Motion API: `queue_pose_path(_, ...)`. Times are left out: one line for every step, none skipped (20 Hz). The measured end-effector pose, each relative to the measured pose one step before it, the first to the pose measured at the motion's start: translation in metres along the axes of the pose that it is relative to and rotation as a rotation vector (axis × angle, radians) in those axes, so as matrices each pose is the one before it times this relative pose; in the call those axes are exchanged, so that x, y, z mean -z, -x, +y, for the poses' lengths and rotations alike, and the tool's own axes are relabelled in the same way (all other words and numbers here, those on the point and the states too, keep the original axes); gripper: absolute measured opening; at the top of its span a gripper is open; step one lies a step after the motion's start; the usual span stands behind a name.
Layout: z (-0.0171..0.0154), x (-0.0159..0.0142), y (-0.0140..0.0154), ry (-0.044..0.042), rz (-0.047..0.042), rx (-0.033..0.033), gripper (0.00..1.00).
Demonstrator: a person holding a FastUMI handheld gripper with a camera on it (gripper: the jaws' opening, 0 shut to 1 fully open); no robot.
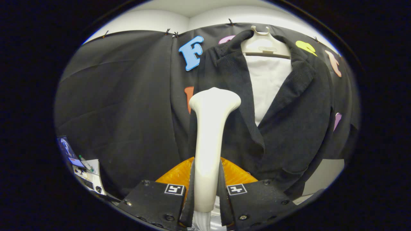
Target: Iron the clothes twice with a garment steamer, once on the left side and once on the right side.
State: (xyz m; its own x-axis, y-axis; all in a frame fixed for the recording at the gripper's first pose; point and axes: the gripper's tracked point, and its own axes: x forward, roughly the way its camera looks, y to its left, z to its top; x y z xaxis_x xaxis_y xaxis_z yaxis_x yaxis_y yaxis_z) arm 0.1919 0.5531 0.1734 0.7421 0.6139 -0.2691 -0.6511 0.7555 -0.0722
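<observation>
Steamer (208,141) sits clamped between both fingers of the gripper (207,192), head up against the left front of the jacket (289,128) on its hanger (265,45). Looks rigid, smooth, top-heavy; grip low on the handle seems right. Jacket hangs soft, likely yields.

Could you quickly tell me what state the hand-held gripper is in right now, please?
Hand-held gripper: closed on the garment steamer, both fingers pressing its handle, with the steamer's head up against the dark jacket.

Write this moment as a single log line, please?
tongs: shut on steamer | steamer: upright, head near jacket's left front | jacket: hanging on hanger
</observation>
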Motion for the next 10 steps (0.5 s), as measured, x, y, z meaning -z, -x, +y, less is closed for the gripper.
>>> queue_pose_path(-0.00083,0.00406,0.00099,-0.00173,0.00657,-0.00055,0.35)
queue_pose_path(-0.00024,0.00535,0.00171,-0.00292,0.00779,0.00108,0.35)
queue_pose_path(-0.00109,0.00599,0.00135,-0.00376,0.00813,0.00067,0.35)
queue_pose_path(-0.00042,0.00531,0.00041,-0.00073,0.00987,-0.00118,0.35)
queue_pose_path(-0.00015,0.00342,-0.00106,-0.00193,0.00836,-0.00152,0.35)
queue_pose_path(-0.00065,0.00375,-0.00221,-0.00270,0.00907,-0.00061,0.35)
queue_pose_path(-0.00043,0.00377,-0.00144,-0.00292,0.01048,-0.00142,0.35)
queue_pose_path(-0.00332,0.00665,-0.00097,-0.00532,0.01165,-0.00034,0.35)
queue_pose_path(-0.00228,0.00547,-0.00080,-0.00548,0.01041,0.00050,0.35)
queue_pose_path(-0.00068,0.01002,0.00551,-0.00117,0.00838,0.00211,0.35)
